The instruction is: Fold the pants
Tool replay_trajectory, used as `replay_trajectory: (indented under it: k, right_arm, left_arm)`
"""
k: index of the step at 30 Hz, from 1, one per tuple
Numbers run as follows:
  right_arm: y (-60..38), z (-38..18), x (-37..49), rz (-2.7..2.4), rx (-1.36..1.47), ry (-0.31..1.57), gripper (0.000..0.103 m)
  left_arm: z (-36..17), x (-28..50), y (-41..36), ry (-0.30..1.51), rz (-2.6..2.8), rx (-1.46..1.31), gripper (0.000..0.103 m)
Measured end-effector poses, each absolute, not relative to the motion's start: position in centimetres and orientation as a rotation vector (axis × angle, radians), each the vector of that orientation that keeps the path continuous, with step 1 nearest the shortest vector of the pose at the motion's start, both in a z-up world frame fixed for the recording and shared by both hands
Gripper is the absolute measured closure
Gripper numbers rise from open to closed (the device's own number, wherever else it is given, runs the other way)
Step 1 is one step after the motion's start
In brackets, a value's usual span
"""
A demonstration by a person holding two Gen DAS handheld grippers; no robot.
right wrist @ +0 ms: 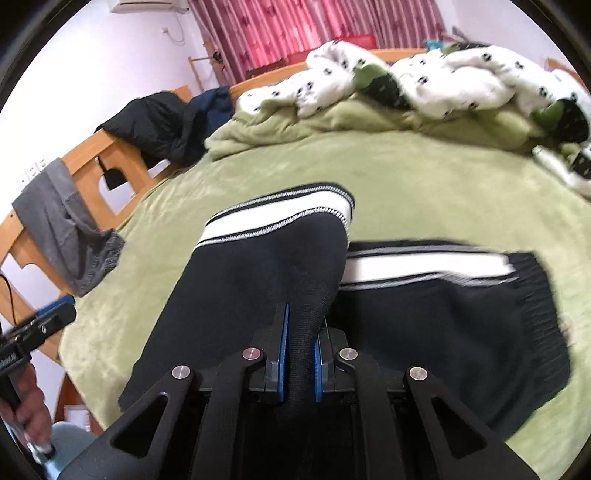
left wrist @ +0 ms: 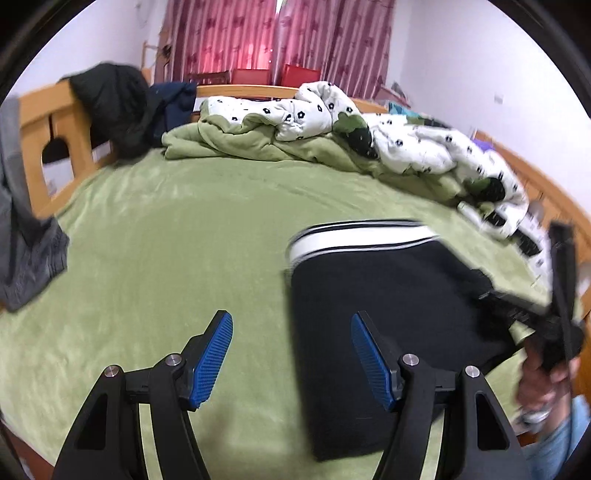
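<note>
Pants (right wrist: 258, 280) are seen as black with a white stripe edged in grey. Sheet (left wrist: 166, 240) is plain green, quilt (left wrist: 417, 147) white dotted with black flowers, curtains (left wrist: 229, 33) pink-red patterned, pads (left wrist: 214, 354) blue, bedframe (left wrist: 40, 122) orange wood.

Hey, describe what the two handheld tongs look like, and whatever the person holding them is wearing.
Both the left tongs and right tongs are matte black linkage frames with round silver pivot bolts and blue ribbed pads. Seen from the side, the left tongs have a black grip with white lettering, too blurred to read. The person wears light blue denim.
</note>
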State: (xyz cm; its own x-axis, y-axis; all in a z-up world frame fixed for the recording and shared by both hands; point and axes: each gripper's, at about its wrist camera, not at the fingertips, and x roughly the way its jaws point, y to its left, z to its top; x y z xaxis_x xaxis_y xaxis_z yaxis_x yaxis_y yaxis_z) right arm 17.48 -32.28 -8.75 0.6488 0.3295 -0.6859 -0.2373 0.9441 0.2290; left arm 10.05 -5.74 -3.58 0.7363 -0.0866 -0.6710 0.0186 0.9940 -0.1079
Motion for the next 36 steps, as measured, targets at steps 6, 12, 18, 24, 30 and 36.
replay_trajectory:
  k: [6,12,18,24,30,36]
  right_arm:
    - [-39.6,-8.9,18.8,0.225,0.12,0.793,0.093]
    - [-45.1,-10.8,18.6,0.127,0.095,0.781,0.093]
    - [-47.3,-14.8,19.4,0.117,0.107,0.829,0.09]
    - [-47.5,-14.4,18.4,0.087,0.14,0.841,0.088]
    - [-48.1,-14.2,17.5,0.062,0.209,0.844,0.088]
    - [-47.8,-13.5,17.0,0.036,0.21,0.841,0.09]
  left_arm:
    - [-5.9,10.5,-7.8,0.781,-0.127,-0.102,0.039]
    - [-9.1,10.9,-9.9,0.849,-0.234,-0.086,0.039]
    - [-10.9,9.1,-12.1,0.909,-0.463,-0.054,0.039]
    - [-14.0,6.6,-14.6,0.99,-0.558,0.067,0.039]
    - [-15.9,6.9,-17.3,0.945,-0.445,0.226,0.076]
    - [-14.2,6.6,-14.8,0.827,-0.423,0.061,0.084]
